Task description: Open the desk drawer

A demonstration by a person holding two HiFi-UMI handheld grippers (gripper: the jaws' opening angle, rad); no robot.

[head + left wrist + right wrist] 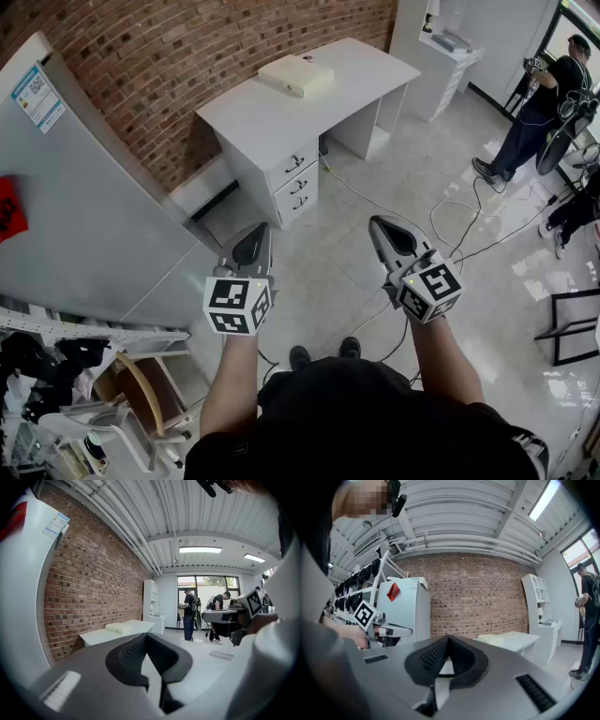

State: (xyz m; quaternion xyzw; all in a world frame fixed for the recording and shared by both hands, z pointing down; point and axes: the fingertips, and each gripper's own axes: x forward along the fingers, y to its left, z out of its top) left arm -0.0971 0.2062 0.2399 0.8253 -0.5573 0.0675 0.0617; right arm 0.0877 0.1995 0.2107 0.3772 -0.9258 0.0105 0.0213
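The left gripper and the right gripper are side by side above the glossy tiled floor, both with fingers closed on nothing. At 12 o'clock, well apart, the white table stands at the red brick wall. Its white drawers with dark handles are all shut, and a flat cream box lies on its top.
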